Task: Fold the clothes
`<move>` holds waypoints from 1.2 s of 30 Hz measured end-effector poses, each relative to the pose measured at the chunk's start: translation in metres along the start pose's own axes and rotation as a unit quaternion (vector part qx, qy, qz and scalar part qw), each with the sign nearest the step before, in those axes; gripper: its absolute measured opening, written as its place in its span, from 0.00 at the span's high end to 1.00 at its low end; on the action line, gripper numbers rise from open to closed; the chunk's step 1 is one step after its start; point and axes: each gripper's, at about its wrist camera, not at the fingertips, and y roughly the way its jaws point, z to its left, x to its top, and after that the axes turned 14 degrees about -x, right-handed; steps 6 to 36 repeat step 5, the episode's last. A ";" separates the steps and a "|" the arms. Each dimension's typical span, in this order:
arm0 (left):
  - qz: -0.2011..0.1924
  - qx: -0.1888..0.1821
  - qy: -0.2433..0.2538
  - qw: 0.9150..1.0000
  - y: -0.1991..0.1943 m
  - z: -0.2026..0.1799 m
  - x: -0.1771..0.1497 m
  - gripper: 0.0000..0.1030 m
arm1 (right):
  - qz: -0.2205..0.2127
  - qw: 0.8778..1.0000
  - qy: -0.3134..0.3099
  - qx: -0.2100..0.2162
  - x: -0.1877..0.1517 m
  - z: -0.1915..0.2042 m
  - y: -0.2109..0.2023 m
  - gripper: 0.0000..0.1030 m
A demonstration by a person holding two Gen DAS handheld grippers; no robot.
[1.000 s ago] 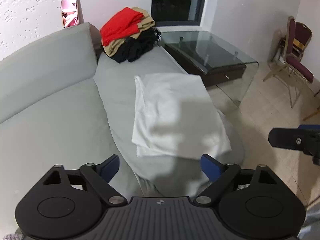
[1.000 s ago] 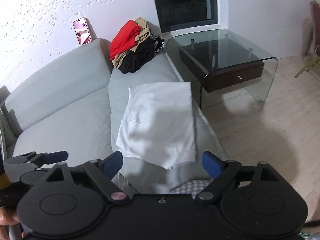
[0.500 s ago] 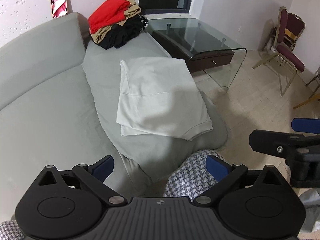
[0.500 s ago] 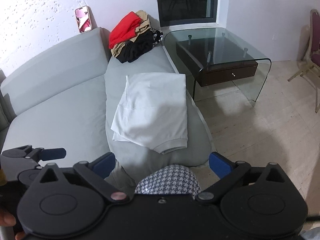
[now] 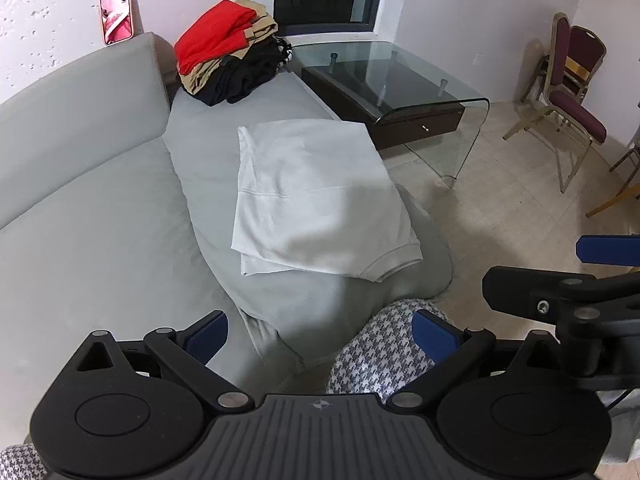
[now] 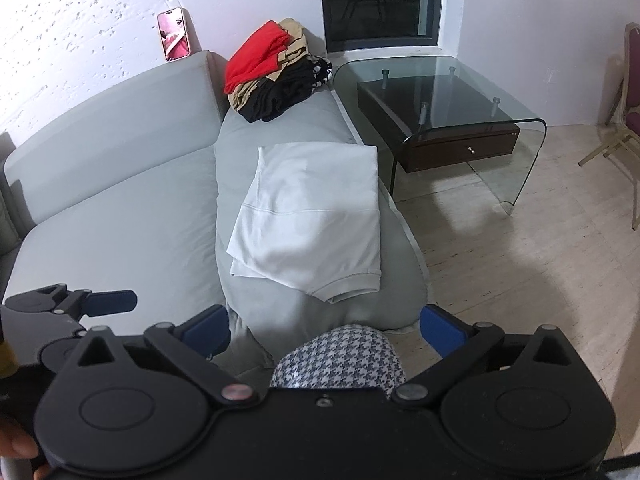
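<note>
A folded white garment (image 5: 320,196) (image 6: 312,216) lies flat on the grey sofa's chaise (image 5: 208,148) (image 6: 240,148). Behind it sits a pile of red, tan and black clothes (image 5: 228,64) (image 6: 276,72). My left gripper (image 5: 320,336) hangs open well short of the garment, nothing between its blue pads. My right gripper (image 6: 324,332) is likewise open and empty, held back from the chaise's near end. Each gripper shows at the edge of the other's view: the right one (image 5: 560,280), the left one (image 6: 76,308). A houndstooth-clad knee (image 5: 384,348) (image 6: 340,360) sits under both.
A glass coffee table with a dark drawer unit (image 5: 400,92) (image 6: 444,120) stands right of the chaise. Maroon chairs (image 5: 568,92) stand at the far right wall. A pink phone (image 5: 116,14) (image 6: 173,34) leans on the sofa back. Tiled floor (image 5: 500,208) lies to the right.
Both grippers have pulled back and away from the garment, which now looks farther off; the knee has come into view beneath them. Both jaws have spread slightly wider. The garment lies unmoved.
</note>
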 end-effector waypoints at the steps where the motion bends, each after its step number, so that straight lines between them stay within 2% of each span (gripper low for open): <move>1: 0.000 -0.001 0.000 1.000 0.001 -0.001 0.000 0.03 | 0.000 1.000 0.000 0.000 0.001 0.000 0.001 0.01; 36: -0.003 -0.006 0.007 1.000 0.002 -0.003 -0.001 0.02 | 0.001 1.000 0.000 -0.001 -0.001 0.000 0.000 0.01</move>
